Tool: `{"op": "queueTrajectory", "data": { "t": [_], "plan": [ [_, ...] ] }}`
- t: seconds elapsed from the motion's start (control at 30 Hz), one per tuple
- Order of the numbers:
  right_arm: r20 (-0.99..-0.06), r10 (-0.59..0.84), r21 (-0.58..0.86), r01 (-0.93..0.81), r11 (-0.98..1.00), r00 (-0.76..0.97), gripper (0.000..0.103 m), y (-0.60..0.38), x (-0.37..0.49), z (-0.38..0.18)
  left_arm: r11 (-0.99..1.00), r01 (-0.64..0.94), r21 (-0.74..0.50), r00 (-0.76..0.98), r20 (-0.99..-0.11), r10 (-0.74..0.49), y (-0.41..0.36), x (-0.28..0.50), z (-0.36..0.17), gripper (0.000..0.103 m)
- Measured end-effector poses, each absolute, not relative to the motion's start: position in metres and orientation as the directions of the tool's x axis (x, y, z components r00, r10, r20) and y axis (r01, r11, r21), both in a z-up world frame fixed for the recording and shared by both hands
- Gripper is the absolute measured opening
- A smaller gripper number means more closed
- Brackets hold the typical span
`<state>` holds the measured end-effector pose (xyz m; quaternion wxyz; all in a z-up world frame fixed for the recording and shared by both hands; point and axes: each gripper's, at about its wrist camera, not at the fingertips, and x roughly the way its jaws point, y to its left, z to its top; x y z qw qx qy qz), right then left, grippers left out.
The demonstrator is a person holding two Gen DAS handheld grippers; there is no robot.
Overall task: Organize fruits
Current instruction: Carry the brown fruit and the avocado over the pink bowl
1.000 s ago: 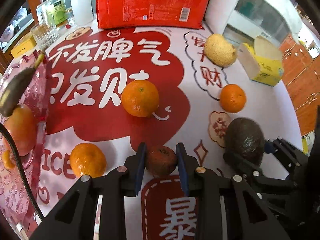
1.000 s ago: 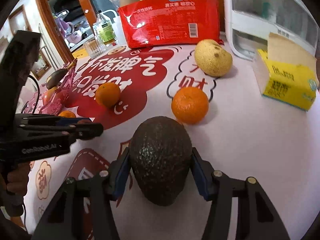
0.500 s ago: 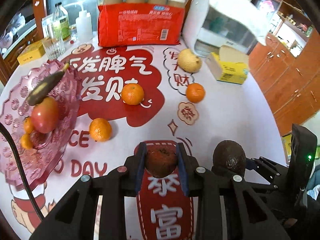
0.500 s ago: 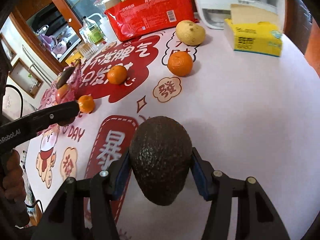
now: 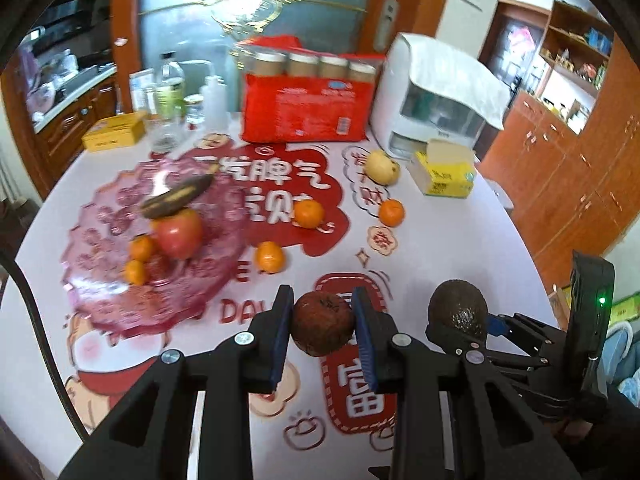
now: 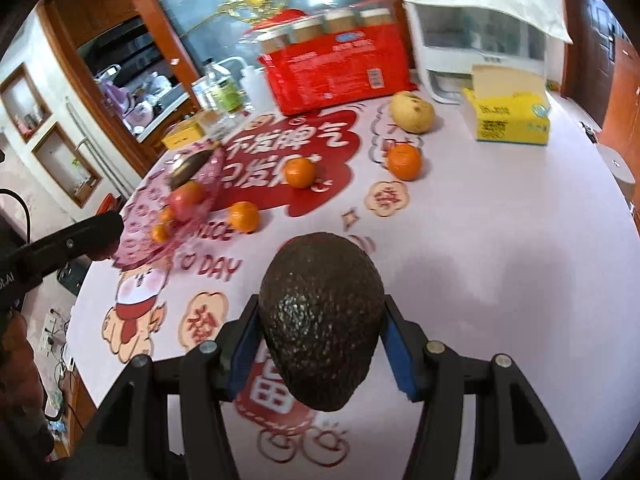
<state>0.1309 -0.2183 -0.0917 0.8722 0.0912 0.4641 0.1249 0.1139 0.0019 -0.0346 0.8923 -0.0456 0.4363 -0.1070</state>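
Observation:
My left gripper (image 5: 323, 330) is shut on a small brown wrinkled fruit (image 5: 322, 329) and holds it high above the table. My right gripper (image 6: 320, 334) is shut on a dark avocado (image 6: 320, 320), also held high; it shows in the left wrist view (image 5: 458, 312) too. A pink glass fruit plate (image 5: 100, 304) at the left holds a dark banana (image 5: 178, 200), a red apple (image 5: 179, 232) and two small oranges (image 5: 140, 248). Three oranges (image 5: 309, 213) (image 5: 391, 212) (image 5: 270, 256) and a yellow pear (image 5: 382, 167) lie loose on the tablecloth.
A red snack pack (image 5: 306, 108), a white appliance (image 5: 436, 108) and a yellow tissue box (image 5: 444, 174) stand at the back. Bottles and a glass (image 5: 168, 92) stand at the back left. Wooden cabinets (image 5: 568, 184) are to the right.
Both grippers have risen and pulled back from the table, each carrying its fruit. The plate and more of the room have come into view.

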Motion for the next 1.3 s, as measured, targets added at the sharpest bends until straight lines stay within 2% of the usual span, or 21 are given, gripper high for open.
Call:
{"op": "queueTrajectory", "data": {
  "t": [0.33,0.7,1.07,1.3],
  "plan": [
    [-0.777,0.367,0.285,-0.234,0.929,0.512,0.057,-0.144,0.115,-0.084,0.981,0.048,-0.189,0.611,-0.771,-0.179,0.08,0.083,-0.035,0.028],
    [-0.764,0.408,0.311,-0.269,0.912,0.499,0.057,-0.062,0.123,-0.085,0.987,0.009,-0.163,0.599,-0.789,-0.136,0.168,0.088,-0.036,0.028],
    [-0.717,0.444,0.373,-0.242,0.896,0.538,0.057,0.002,0.152,-0.086,0.989,0.071,-0.133,0.569,-0.809,-0.15,0.227,0.126,-0.044,0.028],
    [-0.717,0.397,0.375,-0.163,0.912,0.573,0.057,0.024,0.174,-0.093,0.978,0.161,-0.136,0.528,-0.825,-0.202,0.246,0.169,-0.061,0.028]
  ]
}}
